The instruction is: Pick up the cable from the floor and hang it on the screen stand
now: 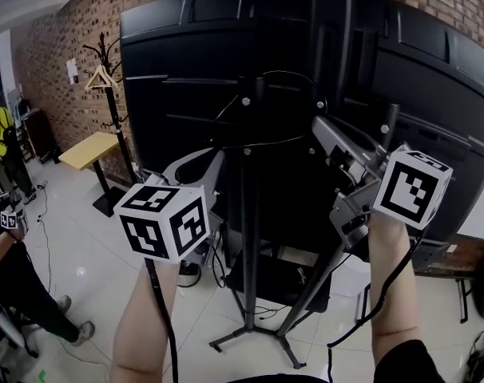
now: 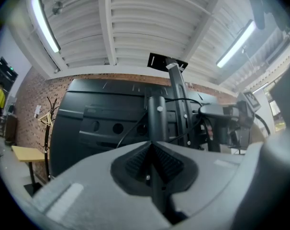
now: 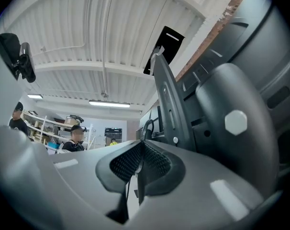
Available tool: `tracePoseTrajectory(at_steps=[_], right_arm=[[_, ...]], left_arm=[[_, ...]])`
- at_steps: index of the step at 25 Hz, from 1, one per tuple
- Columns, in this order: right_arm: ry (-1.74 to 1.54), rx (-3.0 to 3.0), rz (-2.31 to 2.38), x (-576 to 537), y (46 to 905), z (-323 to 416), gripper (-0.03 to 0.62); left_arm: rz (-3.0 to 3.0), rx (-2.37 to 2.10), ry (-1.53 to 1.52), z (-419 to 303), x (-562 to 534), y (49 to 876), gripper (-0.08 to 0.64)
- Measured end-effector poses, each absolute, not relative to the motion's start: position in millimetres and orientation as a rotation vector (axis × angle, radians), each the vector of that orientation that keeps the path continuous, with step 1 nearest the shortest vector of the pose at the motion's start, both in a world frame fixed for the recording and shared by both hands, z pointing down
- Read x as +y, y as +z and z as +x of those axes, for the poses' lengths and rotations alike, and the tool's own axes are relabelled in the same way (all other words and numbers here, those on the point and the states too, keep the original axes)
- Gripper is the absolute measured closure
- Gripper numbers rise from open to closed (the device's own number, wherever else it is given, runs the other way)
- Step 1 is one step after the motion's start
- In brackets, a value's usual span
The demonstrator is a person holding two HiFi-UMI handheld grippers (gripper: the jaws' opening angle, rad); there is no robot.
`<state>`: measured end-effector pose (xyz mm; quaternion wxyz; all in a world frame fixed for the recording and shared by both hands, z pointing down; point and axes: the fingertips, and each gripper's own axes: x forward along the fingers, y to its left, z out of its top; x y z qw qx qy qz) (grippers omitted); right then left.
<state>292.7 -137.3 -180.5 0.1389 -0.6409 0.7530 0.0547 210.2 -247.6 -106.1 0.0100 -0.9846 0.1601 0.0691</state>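
While the thin black cable [image 1: 266,142] was strung across the upright posts of the black metal screen stand [image 1: 250,238], well clear of the white tiled floor [image 1: 90,270], both claws were seen closed. The right gripper [image 1: 320,126] was pinched on a thin dark strand, judged to be that cable. The left gripper [image 1: 220,153] was shut, with nothing certain made out between its pads. For a sound hang, the cable was judged to need settling behind a post or bolt before either grip was loosened. The large black screen [image 1: 178,70] stood close ahead, and its brackets could have snagged the jaws. A black coat rack [image 1: 113,94], a yellow table [image 1: 90,150] and a person [image 1: 6,246] were well apart at the left.
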Motion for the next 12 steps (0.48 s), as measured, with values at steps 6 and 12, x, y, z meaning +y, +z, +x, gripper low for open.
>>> tracePoseTrajectory(at_steps=[6,12], right_arm=[[0.163,2.097,-1.99,-142,-160,302,0.574],[0.121,2.051,-1.989,-149,-145,312,0.571]], left_arm=[[-3.082,0.51,0.197,210,-242,-91,0.555],[-3.091,0.517,0.186,206,-240,-83,0.555]])
